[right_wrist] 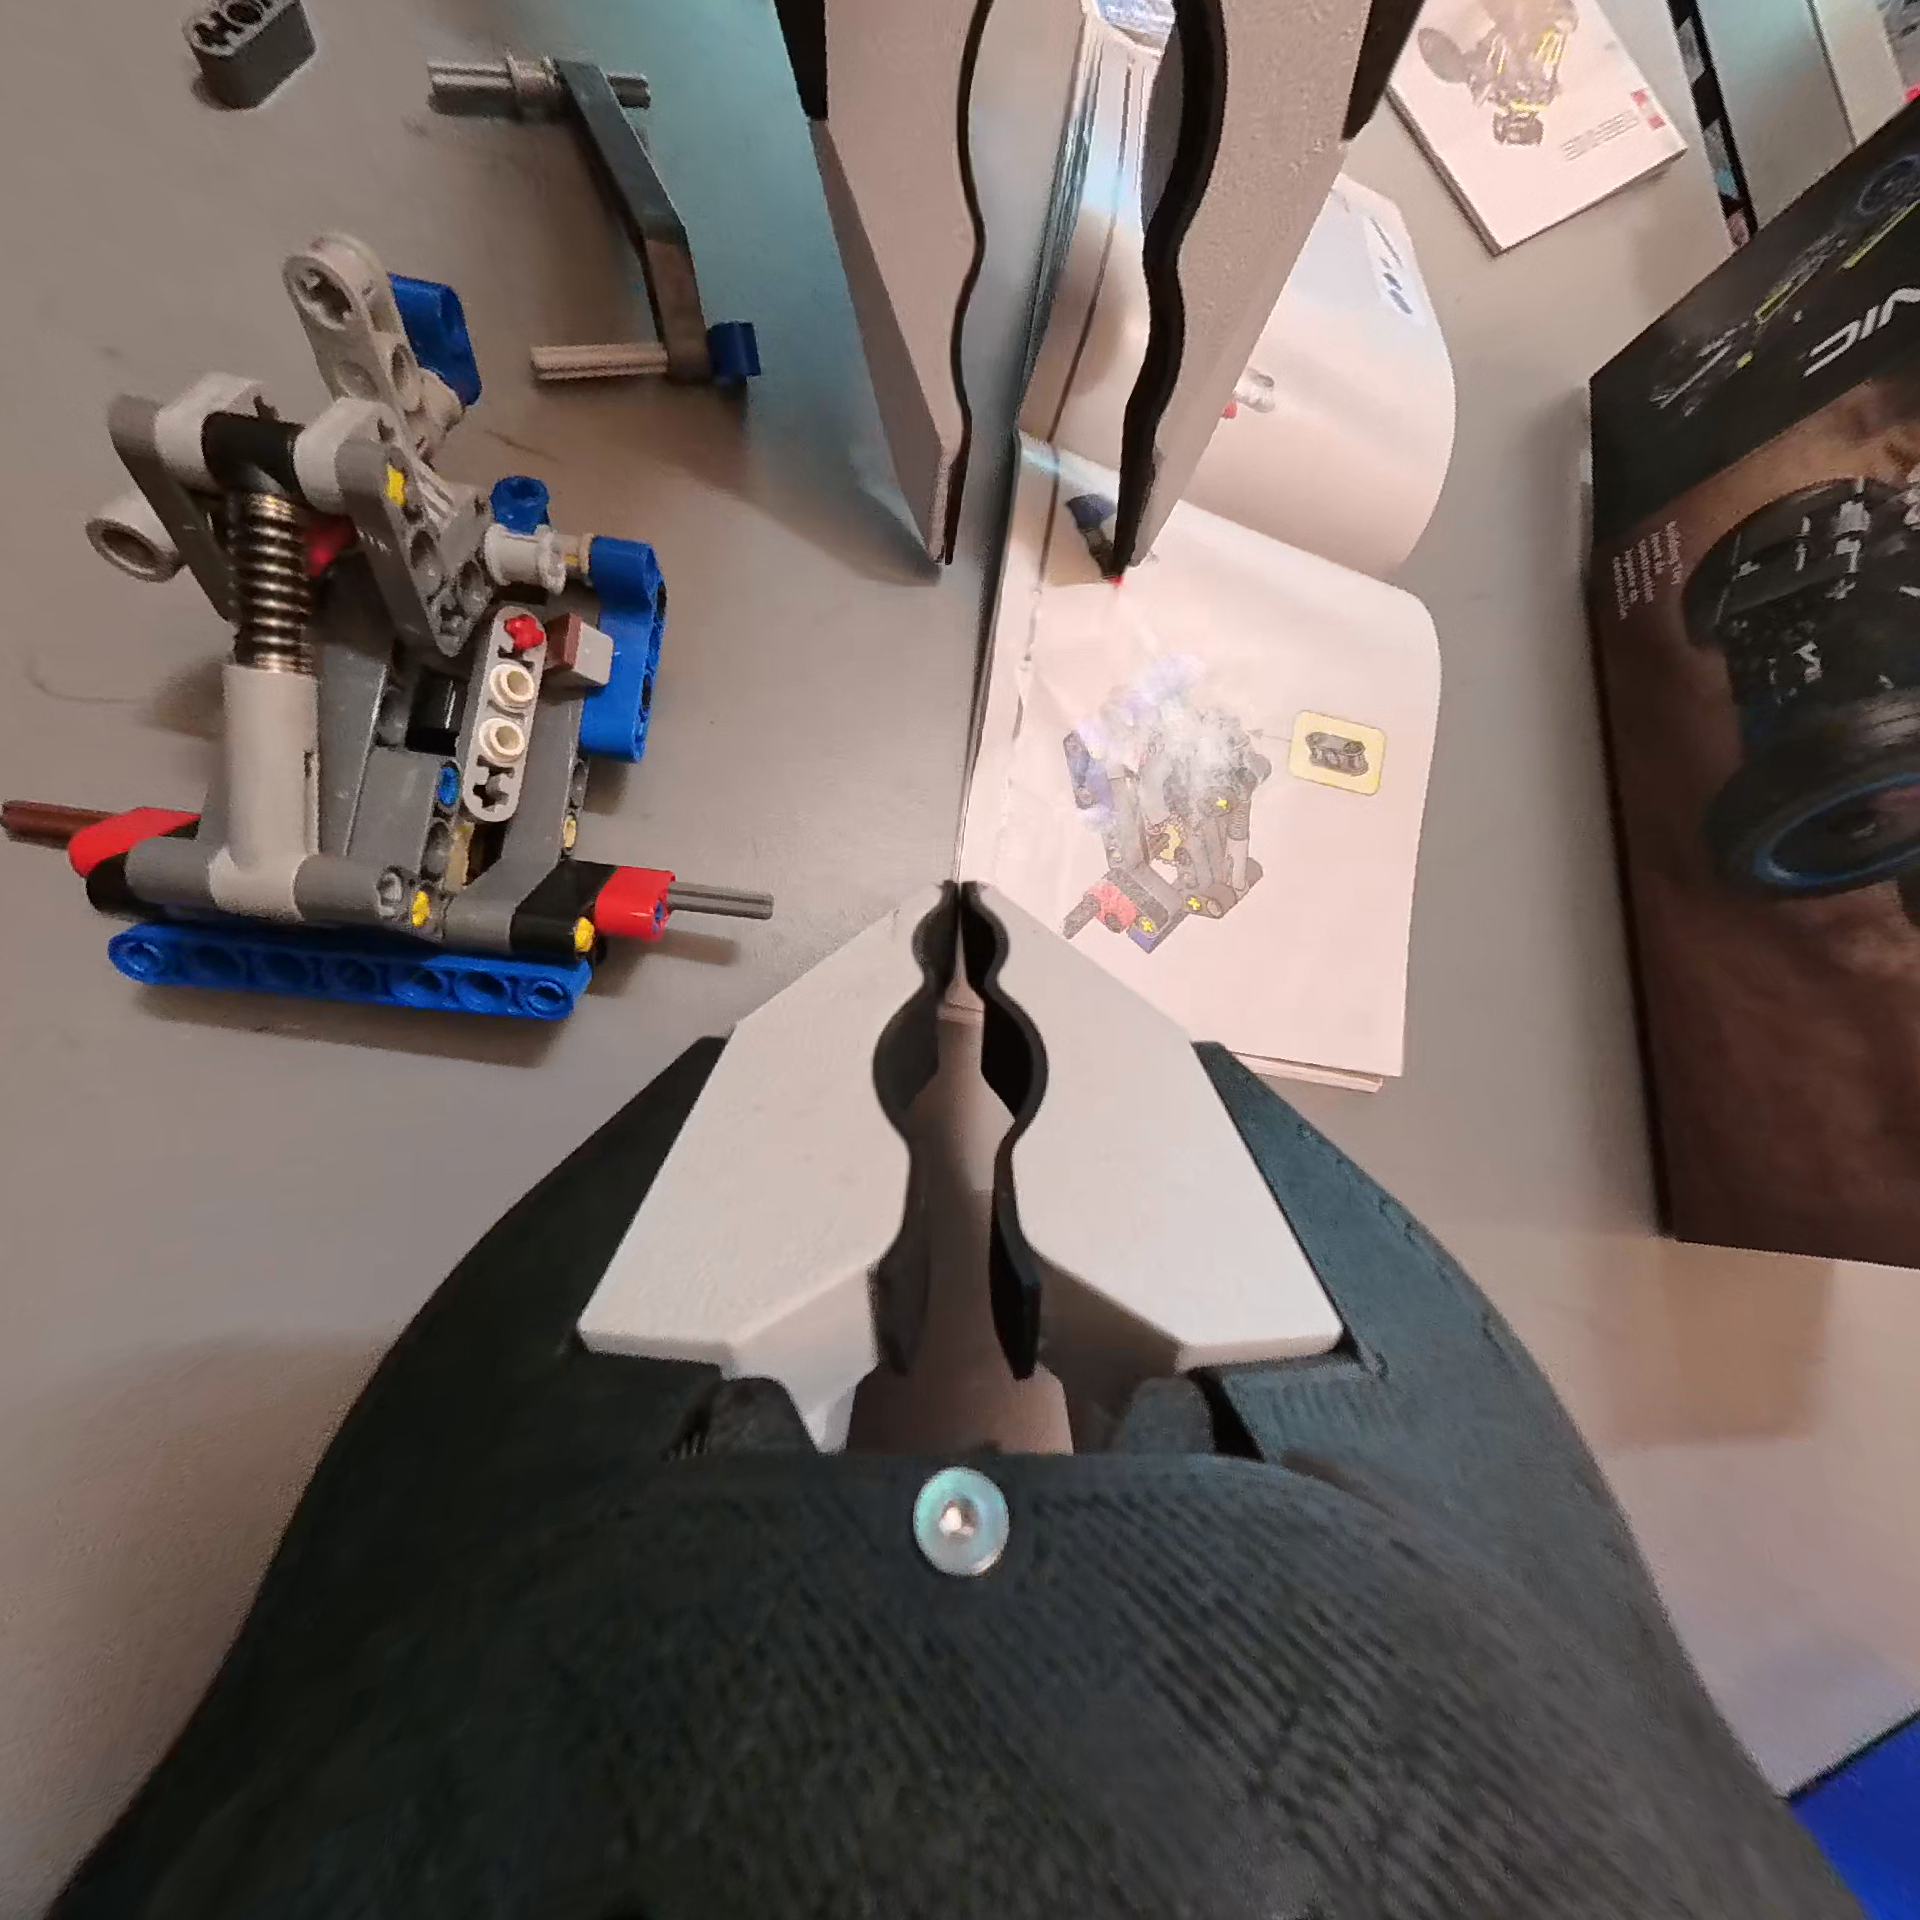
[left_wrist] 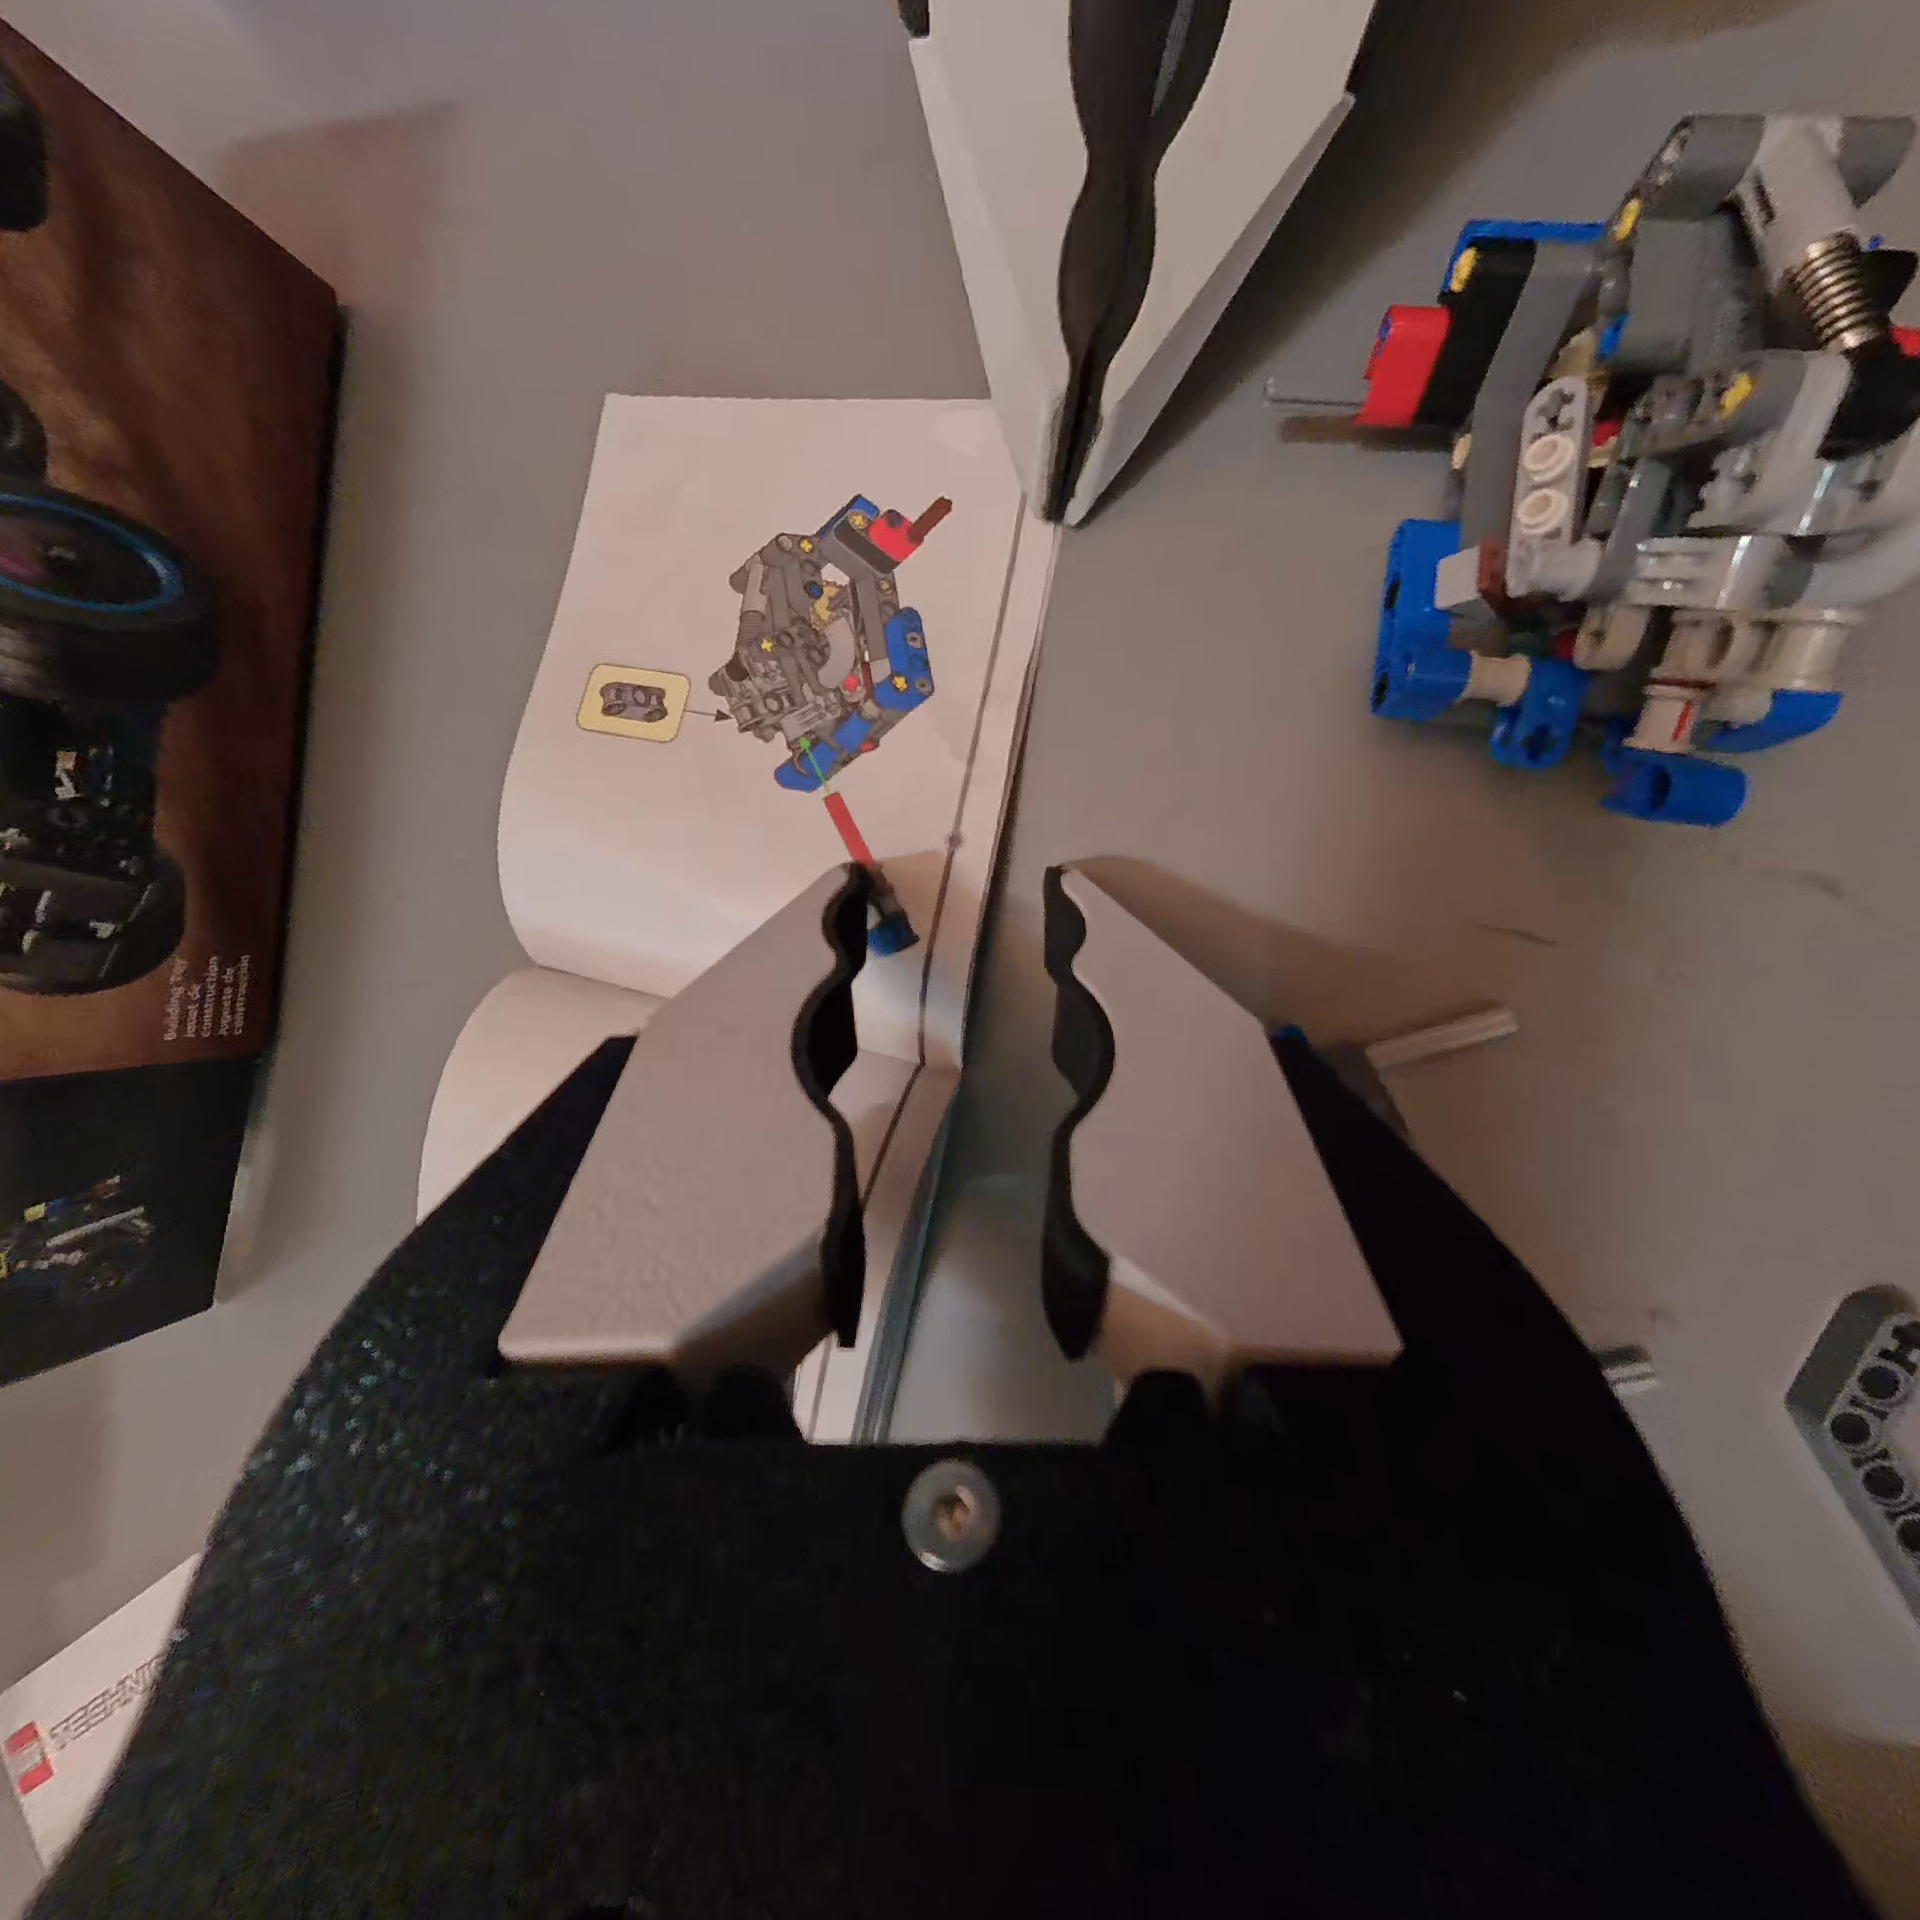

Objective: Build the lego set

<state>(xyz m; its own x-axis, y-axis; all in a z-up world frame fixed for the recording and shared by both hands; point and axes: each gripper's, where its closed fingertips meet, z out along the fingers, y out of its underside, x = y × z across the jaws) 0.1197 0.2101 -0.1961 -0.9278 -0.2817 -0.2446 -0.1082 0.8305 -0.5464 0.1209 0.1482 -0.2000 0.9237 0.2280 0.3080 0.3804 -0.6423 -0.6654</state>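
Note:
The open instruction booklet [left_wrist: 727, 623] lies on the grey table, also in the right wrist view [right_wrist: 1247, 883]. One page [left_wrist: 1000, 727] stands up edge-on between both grippers, also in the right wrist view [right_wrist: 982, 707]. My right gripper [right_wrist: 956, 896] is shut on that page's edge; it shows at the top of the left wrist view [left_wrist: 1062, 499]. My left gripper [left_wrist: 954, 878] is open, with the page's edge running between its fingers, and shows opposite in the right wrist view [right_wrist: 1034, 556]. The partly built blue, grey and red lego assembly [left_wrist: 1621, 499] [right_wrist: 384, 707] stands beside the booklet, apart from both grippers.
The dark set box [left_wrist: 135, 675] [right_wrist: 1766, 727] lies beyond the booklet. Loose parts lie near the assembly: a dark beam on axles with a blue piece [right_wrist: 644, 208], a small grey beam [right_wrist: 249, 36], a grey beam [left_wrist: 1870, 1413], an axle [left_wrist: 1444, 1034]. A second booklet [right_wrist: 1538, 114] lies farther off. The tips of one gripper are about 7 centimetres away from the tips of the other.

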